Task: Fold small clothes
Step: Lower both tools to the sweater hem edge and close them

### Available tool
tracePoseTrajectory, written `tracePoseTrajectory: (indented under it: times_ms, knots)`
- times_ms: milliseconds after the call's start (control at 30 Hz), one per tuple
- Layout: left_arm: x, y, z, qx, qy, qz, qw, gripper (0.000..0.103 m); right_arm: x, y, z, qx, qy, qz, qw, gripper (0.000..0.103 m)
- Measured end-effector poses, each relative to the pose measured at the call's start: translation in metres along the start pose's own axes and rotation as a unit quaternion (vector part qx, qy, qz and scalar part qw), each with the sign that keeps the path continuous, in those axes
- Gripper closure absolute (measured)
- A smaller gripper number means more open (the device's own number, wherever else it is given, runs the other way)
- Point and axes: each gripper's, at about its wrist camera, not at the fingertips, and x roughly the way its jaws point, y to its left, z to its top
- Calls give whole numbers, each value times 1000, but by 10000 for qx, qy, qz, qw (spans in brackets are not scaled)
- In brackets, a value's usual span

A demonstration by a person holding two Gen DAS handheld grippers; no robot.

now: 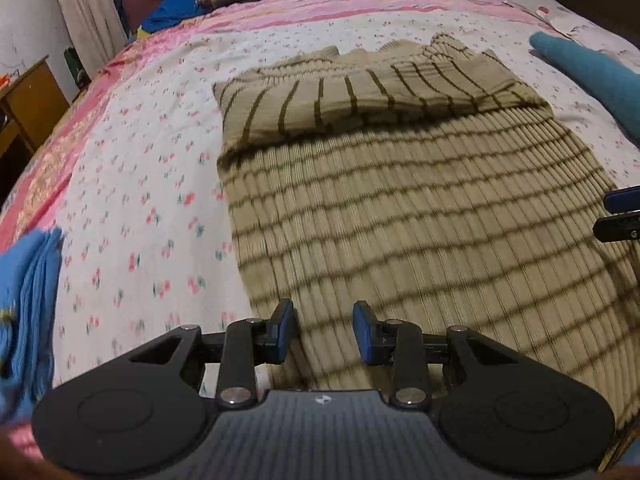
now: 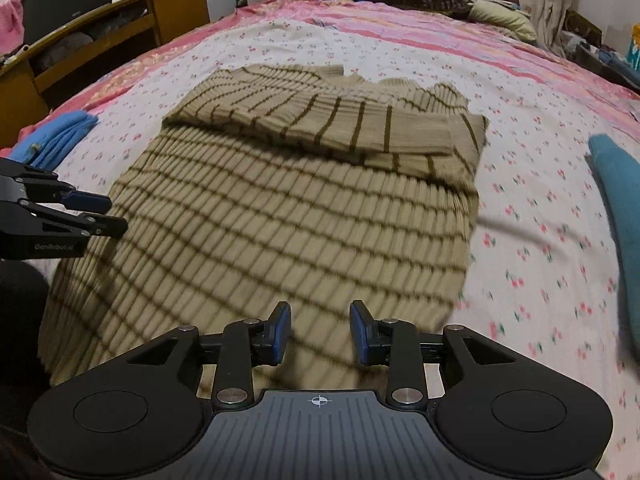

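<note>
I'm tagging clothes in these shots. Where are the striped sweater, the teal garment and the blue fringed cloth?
striped sweater (image 2: 280, 216): right wrist view, middle of its ribbed body.
teal garment (image 2: 624, 216): right wrist view, its upper part at the right edge.
blue fringed cloth (image 1: 28, 292): left wrist view, near its fringed edge.

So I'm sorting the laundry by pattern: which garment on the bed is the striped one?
The tan ribbed sweater in the middle of the bed, crossed by dark brown lines. The blue garment to its left and the teal one to its right are plain.
</note>
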Motion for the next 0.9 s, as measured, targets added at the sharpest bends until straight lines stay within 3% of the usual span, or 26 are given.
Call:
tracePoseTrajectory:
  times_ms: [367,633,900]
  knots:
    - [-29,-6,-46,-114,364,-54,9993,59,-36,-8,-50,299,332,76,9990,61]
    - [-29,3,-67,-418,702,-113,9966,57,-32,-1,-74,445,738,158,9962,58]
    - [-37,17,-83,-869,590,-169,9943,57,-41,-10,-75,698,805,65,9943,58]
